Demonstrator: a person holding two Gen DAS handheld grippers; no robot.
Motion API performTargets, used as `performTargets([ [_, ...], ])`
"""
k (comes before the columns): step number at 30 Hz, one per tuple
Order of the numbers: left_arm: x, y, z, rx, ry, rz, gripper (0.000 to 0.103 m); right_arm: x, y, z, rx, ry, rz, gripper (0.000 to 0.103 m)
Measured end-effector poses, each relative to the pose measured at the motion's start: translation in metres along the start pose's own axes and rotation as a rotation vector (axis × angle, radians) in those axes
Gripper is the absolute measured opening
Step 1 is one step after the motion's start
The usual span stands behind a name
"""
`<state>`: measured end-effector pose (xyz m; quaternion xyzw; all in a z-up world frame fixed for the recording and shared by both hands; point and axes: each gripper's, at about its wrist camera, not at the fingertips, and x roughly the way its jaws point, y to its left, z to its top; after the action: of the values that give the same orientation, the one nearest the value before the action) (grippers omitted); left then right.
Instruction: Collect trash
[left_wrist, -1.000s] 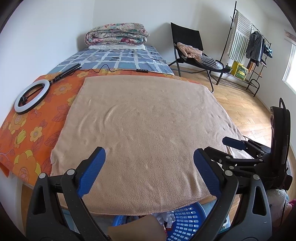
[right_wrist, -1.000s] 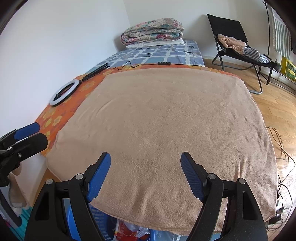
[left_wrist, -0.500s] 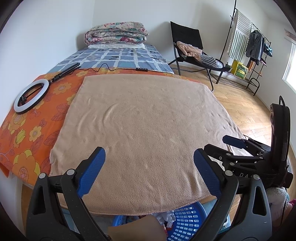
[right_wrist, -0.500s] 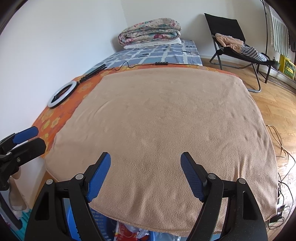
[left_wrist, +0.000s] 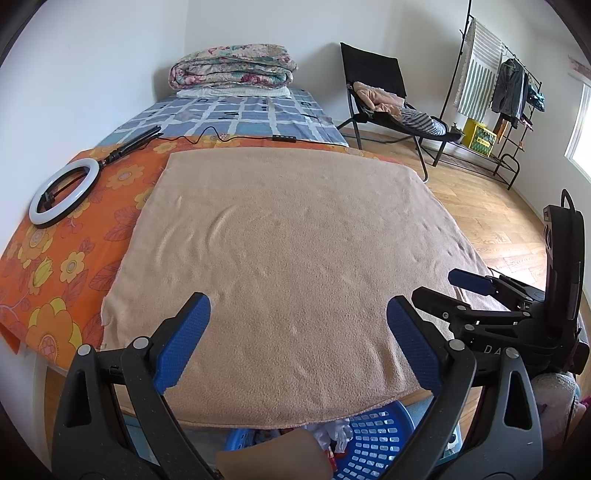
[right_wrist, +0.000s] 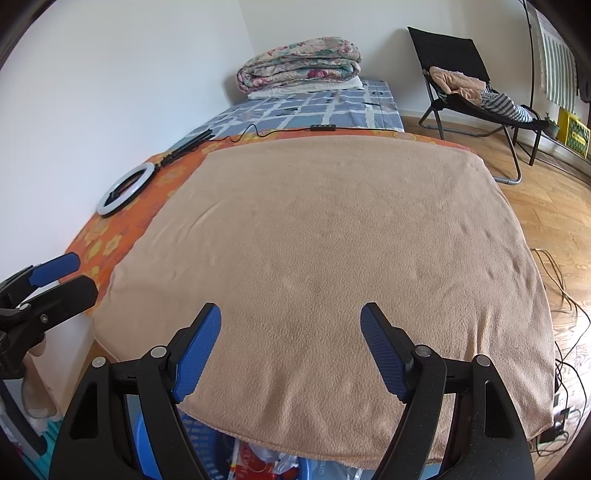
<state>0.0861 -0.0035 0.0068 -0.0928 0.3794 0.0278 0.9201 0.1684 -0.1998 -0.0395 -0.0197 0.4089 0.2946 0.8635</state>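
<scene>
The blue basket (left_wrist: 373, 439) holds what looks like crumpled trash (left_wrist: 332, 437).

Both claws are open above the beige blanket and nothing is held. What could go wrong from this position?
The left claw and right claw hover close together, so they might collide. The blue basket with trash sits partly under the beige blanket edge; a blind reach could snag the fabric. The ring light cable could catch a claw.
</scene>
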Motion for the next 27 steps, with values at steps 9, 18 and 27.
performTargets([
  [9,0.0,0.0,0.0,0.0,0.001,0.0,0.098,0.0,0.001,-0.001,-0.003,0.003,0.0,0.078],
  [18,0.001,0.001,-0.001,0.005,0.004,0.005,0.098,-0.001,0.002,-0.003,-0.006,0.004,-0.001,0.078],
  [27,0.002,0.011,-0.009,-0.017,0.005,0.008,0.098,-0.001,0.002,-0.005,-0.005,0.004,-0.001,0.078],
])
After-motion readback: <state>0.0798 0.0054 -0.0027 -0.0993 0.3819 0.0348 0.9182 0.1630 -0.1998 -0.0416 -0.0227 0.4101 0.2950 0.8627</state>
